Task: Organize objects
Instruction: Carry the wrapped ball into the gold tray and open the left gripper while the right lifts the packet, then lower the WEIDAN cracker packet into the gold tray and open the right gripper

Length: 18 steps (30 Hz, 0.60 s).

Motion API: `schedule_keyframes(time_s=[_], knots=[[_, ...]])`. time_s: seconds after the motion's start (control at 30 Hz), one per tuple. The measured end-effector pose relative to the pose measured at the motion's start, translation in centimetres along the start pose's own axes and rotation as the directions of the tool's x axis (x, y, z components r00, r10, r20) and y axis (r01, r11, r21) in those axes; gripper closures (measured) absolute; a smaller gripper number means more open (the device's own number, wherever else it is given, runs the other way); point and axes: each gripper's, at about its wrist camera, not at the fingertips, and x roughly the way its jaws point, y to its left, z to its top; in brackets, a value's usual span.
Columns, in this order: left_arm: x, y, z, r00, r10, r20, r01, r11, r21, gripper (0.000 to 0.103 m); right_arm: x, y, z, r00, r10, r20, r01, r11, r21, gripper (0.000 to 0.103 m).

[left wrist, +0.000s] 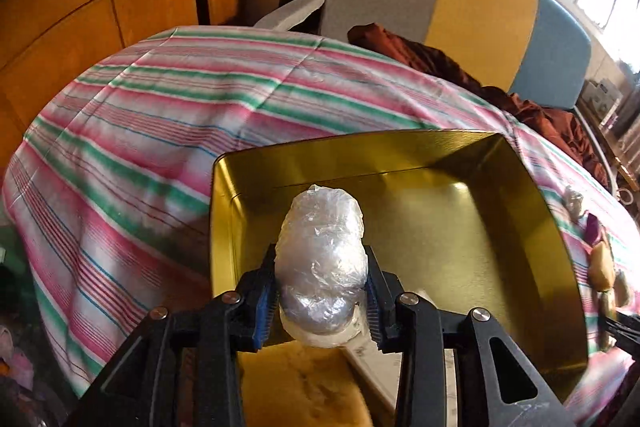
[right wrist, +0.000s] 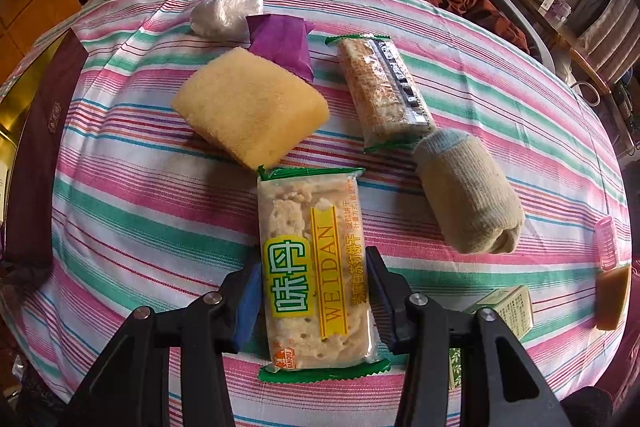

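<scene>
Left gripper (left wrist: pixel 320 301) clamped on a plastic-wrapped bundle (left wrist: pixel 322 267), blue pads pressed against both its sides, the wrap bulging out ahead of the fingertips. Held over the open gold tin (left wrist: pixel 520 227), above its near left part, clear of the tin's floor as far as can be judged. Tin resting on the striped bedcover (left wrist: pixel 160 131), with a yellow sponge (left wrist: pixel 304 387) showing under the gripper at the tin's near edge. Right gripper (right wrist: pixel 316 301) set around the WEIDAN cracker pack (right wrist: pixel 316 267), a jaw on each long side of the lower half; pads right at the wrapper's edges, though whether pressing or merely touching cannot be told. Pack lying flat on the bedcover, pointing away from the gripper. Just beyond the pack's far end, another yellow sponge (right wrist: pixel 250 111); farther beyond, a purple packet (right wrist: pixel 282 41) and a second plastic-wrapped bundle (right wrist: pixel 224 15). To the right of the pack's far end, a second cracker pack (right wrist: pixel 384 91) and a rolled sock (right wrist: pixel 468 191). Well right of the pack, near the bedcover's edge, a green-and-white box (right wrist: pixel 504 311).
</scene>
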Motion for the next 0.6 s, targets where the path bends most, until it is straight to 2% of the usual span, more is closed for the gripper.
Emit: schedule_keyframes(time_s=[0.1, 0.23, 0.33, 0.6], knots=[[0.4, 0.2, -0.5, 1.0, 0.02, -0.011, -0.02, 1.0, 0.003, 0.059, 0.2, 0.0, 0.0, 1.0, -0.001, -0.004, 0.001, 1.0, -0.009, 0.055], [-0.1, 0.4, -1.2, 1.0, 0.013, 0.005, -0.013, 1.0, -0.002, 0.05, 0.4, 0.5, -0.1, 1.0, 0.012, -0.011, -0.012, 1.0, -0.019, 0.055], [-0.9, 0.7, -1.8, 1.0, 0.005, 0.022, -0.005, 1.0, -0.015, 0.05, -0.1, 1.4, -0.8, 0.999, 0.029, -0.016, -0.029, 0.999, -0.029, 0.055], [-5.4, 0.9, -3.8, 0.992, -0.028, 0.119, 0.029, 1.0, -0.003, 0.045, -2.4, 4.6, -2.7, 0.986, 0.164, 0.014, -0.163, 0.985, -0.058, 0.055]])
